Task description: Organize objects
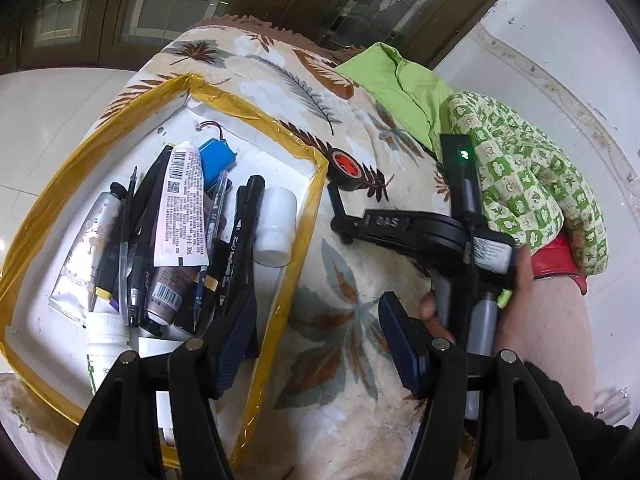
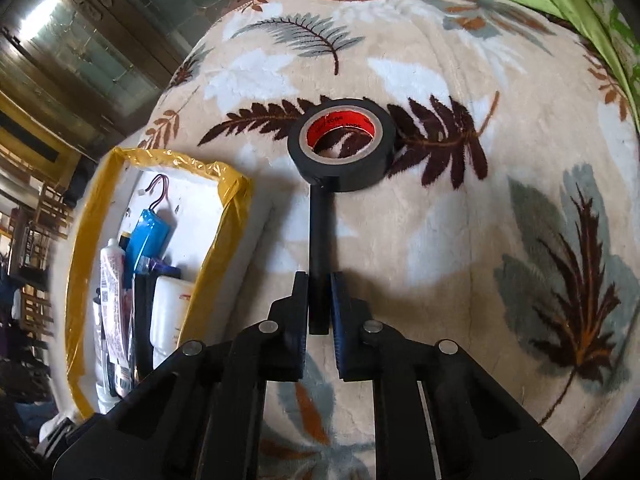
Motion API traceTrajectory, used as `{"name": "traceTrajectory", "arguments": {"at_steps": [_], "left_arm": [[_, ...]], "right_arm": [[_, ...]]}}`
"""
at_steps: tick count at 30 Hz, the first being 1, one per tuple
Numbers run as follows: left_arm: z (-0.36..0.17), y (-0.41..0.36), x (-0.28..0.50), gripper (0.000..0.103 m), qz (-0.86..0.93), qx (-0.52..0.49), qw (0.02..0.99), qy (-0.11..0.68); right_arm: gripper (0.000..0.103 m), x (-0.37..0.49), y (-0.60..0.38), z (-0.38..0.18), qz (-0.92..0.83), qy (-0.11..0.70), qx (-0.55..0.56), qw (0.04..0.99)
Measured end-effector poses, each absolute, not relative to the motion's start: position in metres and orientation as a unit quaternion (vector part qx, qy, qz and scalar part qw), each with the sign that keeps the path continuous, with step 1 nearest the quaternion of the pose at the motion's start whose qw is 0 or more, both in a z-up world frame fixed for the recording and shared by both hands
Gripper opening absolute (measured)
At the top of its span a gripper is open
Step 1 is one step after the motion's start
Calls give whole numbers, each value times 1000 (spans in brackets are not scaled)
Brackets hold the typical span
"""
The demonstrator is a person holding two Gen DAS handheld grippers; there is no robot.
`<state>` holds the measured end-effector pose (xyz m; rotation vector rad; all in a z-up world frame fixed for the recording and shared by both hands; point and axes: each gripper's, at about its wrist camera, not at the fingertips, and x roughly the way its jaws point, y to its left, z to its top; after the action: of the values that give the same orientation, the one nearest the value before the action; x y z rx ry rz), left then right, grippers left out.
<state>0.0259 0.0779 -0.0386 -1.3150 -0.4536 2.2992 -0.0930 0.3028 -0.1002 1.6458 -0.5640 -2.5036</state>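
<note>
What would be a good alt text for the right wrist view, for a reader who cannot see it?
The right gripper is shut on a thin black stick that reaches forward to a black tape roll with a red core, lying on a leaf-patterned blanket. At left, a yellow-taped white tray holds tubes and a blue battery pack.

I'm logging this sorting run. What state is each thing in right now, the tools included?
left tool: open, empty, above the rim of the tray.
right tool: shut on the black stick.
black stick: clamped, far end at the tape roll.
tape roll: lying flat on the blanket, outside the tray.
tray: open-topped, crowded.
white bottle: lying on its side in the tray.
</note>
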Motion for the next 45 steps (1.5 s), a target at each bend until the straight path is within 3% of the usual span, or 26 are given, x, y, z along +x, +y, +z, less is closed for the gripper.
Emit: {"name": "traceTrajectory", "arguments": {"at_steps": [12,16,25,28,30,34,38,45], "left_arm": [[-40,83,31,64,830,-484,234,-151],[-36,99,25,64,822,-496,242,-141],[-64,166,-5,63,797,-562,203,-92],[-79,183,-15,57,795,-583,159,-56],[-92,197,-21,40,793,-595,133,-8],[-96,214,-22,31,804,-581,112,63],[-93,212,-17,8,802,-576,139,74],[-85,166,12,8,773,-588,235,-25]], "right_arm": [[12,-28,305,-103,-783,-275,546,118],[37,-15,330,-91,-794,-301,515,114],[38,-7,377,-87,-792,-351,491,92],[38,-3,385,-88,-792,-356,488,88],[38,-1,390,-89,-790,-363,487,89],[38,-3,396,-92,-787,-372,484,90],[38,-8,395,-91,-788,-371,483,94],[38,-20,393,-90,-790,-365,482,102]]}}
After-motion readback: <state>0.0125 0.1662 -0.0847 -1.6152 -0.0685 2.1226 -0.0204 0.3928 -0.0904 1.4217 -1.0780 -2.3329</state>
